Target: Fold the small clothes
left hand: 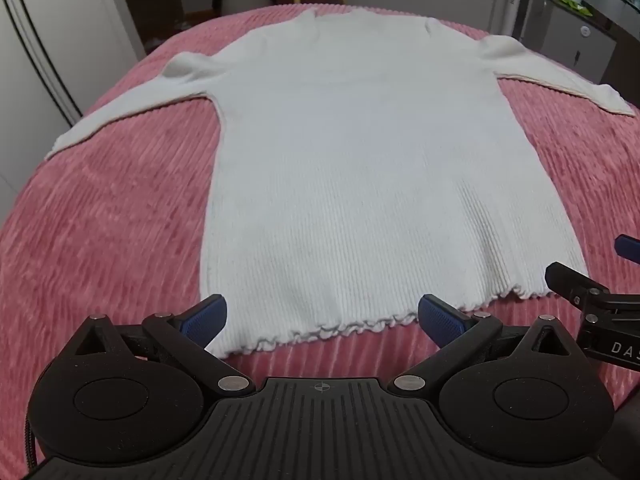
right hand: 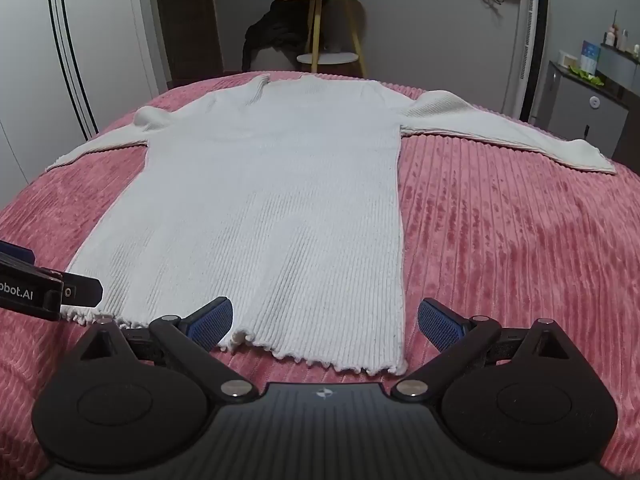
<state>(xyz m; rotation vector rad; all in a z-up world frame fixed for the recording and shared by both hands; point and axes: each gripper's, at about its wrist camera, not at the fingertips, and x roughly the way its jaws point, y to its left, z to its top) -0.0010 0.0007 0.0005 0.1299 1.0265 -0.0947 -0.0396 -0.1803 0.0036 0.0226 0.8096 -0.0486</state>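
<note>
A white ribbed long-sleeved sweater [left hand: 360,184] lies flat on a pink corduroy bed cover [left hand: 100,220], sleeves spread to both sides, frilled hem toward me. My left gripper [left hand: 322,320] hovers open over the hem's left part, blue pads wide apart with nothing between them. In the right wrist view the same sweater [right hand: 272,208] spreads ahead. My right gripper [right hand: 325,324] stands open over the hem's right corner. The right gripper also shows at the right edge of the left wrist view, and the left gripper's fingers [right hand: 80,290] at the left edge of the right wrist view.
The pink bed cover [right hand: 500,240] extends to both sides of the sweater. Beyond the bed stand a white wardrobe [left hand: 48,40], a small round side table with yellow legs [right hand: 332,40], a dark garment on a seat [right hand: 272,44] and a grey cabinet [right hand: 580,100].
</note>
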